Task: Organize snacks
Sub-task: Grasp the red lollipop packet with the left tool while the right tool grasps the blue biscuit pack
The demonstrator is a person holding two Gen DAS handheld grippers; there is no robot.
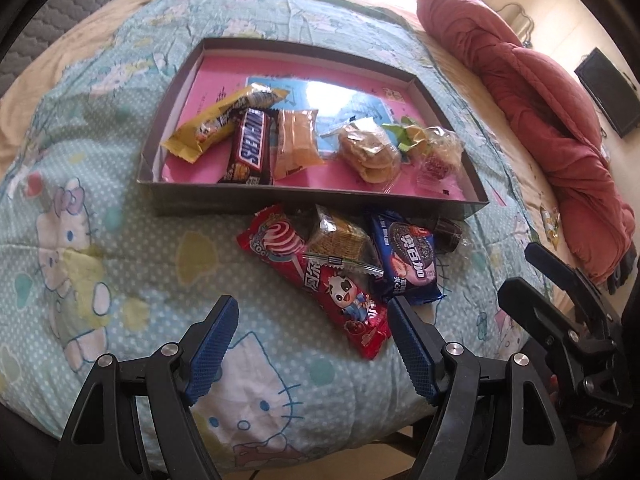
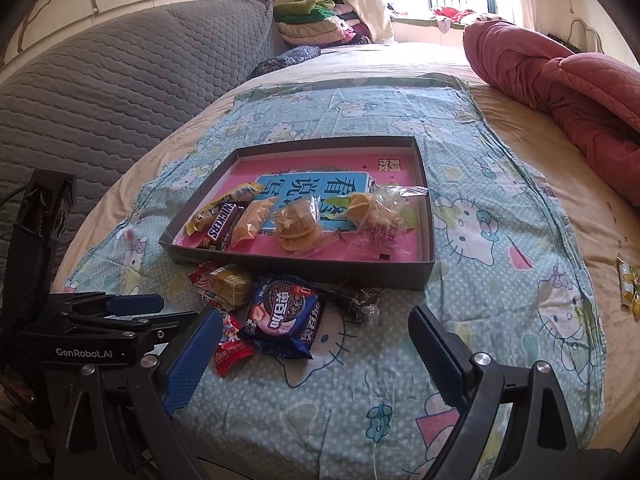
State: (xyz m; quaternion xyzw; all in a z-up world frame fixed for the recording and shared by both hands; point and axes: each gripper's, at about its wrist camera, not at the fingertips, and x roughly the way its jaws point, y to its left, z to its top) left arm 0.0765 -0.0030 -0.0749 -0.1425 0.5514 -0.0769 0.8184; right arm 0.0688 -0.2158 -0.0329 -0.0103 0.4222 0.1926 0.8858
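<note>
The sorting looks partly done: several snacks already lie in the shallow cardboard box [image 1: 404, 194], while a small heap waits on the cartoon-cat blanket [image 1: 120, 280] just in front of the box's near wall. The step in hand appears to be the approach to that heap.

Going left to right along the heap: a long red wrapper [image 1: 320, 276] lies slantwise, its lower end nearest the left gripper [image 1: 312, 328], whose blue pads stand spread with nothing between them. Next, a clear pack of wafers [image 1: 338, 234] rests on the red wrapper, close to the box wall. Then comes a dark blue cookie pack [image 2: 286, 316], glossy and puffed, and last a small dark sweet [image 2: 356, 300] in clear film, nearest the box's right half. The right gripper [image 2: 316, 344] hangs over the blanket on the near side of the heap, fingers likewise wide apart and empty.

The next move likely calls for lowering one gripper onto a single packet, closing across its narrow width, and lifting it over the wall. The crinkly wrappers overlap, so a neighbour may drag along.
</note>
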